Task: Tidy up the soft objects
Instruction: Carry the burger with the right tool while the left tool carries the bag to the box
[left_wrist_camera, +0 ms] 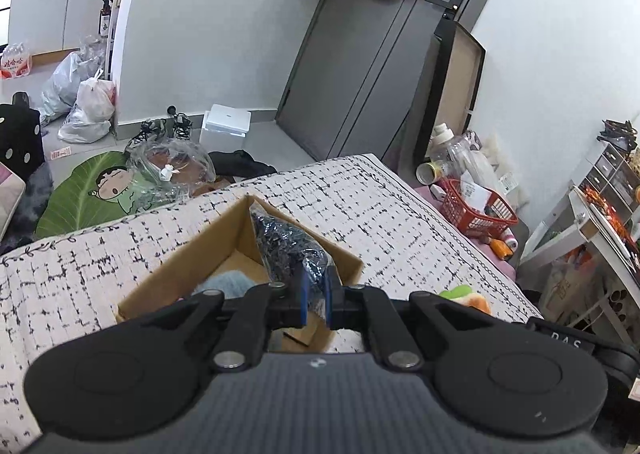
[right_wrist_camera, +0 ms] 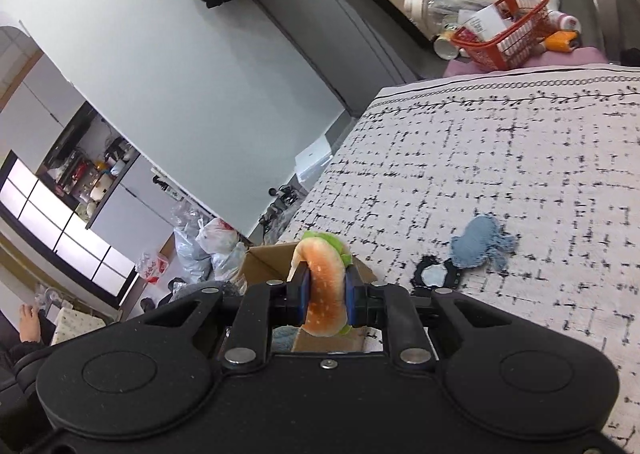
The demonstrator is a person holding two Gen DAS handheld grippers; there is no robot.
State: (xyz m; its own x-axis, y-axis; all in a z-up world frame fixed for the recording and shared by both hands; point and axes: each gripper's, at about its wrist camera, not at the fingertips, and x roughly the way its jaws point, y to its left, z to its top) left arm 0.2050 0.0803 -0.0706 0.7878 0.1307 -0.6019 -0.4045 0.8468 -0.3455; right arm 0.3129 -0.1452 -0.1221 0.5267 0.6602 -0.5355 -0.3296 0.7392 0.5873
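My left gripper is shut on a dark blue patterned cloth and holds it over the open cardboard box on the bed. A light blue soft item lies inside the box. My right gripper is shut on a plush hamburger, orange bun with green lettuce, just above the box's edge. The hamburger also shows in the left wrist view. A blue knitted soft toy and a small black-rimmed pale blue item lie on the bedspread to the right.
The bed has a white bedspread with black marks. A red basket with bottles stands past the bed's far corner. Plastic bags, shoes and a green leaf rug are on the floor. A grey door is behind.
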